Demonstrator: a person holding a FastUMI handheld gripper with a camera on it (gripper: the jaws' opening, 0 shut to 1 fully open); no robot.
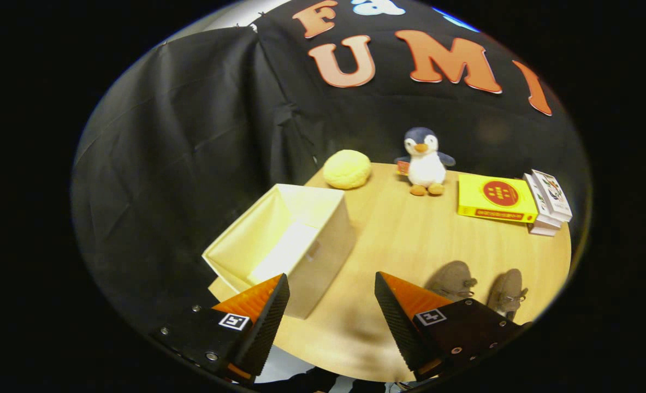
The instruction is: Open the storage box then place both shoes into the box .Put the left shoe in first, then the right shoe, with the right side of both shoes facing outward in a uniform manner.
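We see the box [284, 240] already open; both shoes [478, 286] sit on the table [410, 240], and our gripper [331, 286] is spread, holding nothing

Wooden table [410, 240] carries box [295, 240], shoes [454, 281], penguin [424, 161], books [495, 199].

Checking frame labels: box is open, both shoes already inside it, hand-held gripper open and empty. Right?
One thing is wrong. The gripper view shows both shoes on the table, outside the box, just beyond the hand-held gripper's right finger. The rest holds: the box is open and the gripper is open and empty.
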